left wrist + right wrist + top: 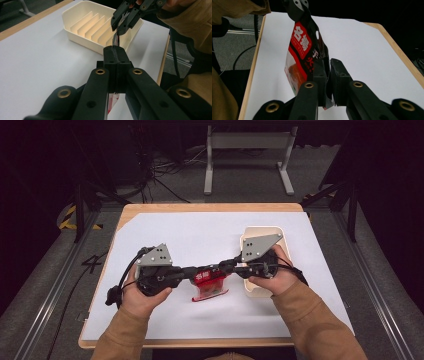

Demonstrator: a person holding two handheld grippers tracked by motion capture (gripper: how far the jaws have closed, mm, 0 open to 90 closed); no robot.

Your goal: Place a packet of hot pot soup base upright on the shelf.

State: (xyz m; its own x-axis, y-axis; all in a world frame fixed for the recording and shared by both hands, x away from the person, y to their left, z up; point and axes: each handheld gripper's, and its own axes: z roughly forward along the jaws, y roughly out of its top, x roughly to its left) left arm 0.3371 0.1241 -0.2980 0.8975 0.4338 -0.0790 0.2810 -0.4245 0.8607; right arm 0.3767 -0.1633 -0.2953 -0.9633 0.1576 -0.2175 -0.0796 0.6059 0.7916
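Your left gripper (192, 272) and right gripper (226, 266) each clamp an end of the red snack packet (209, 281), held above the table, long axis running from gripper to gripper, just beside the cream divider tray (260, 232).

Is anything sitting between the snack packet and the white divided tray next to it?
Nothing visible: the packet, held at both ends by the left tool and right tool, hangs beside the tray, with bare white mat between.

A red-and-black printed plastic snack pouch (210, 282) hangs mid-frame over the white table sheet (200, 237); the cream slotted plastic tray (260, 235) sits right of it.
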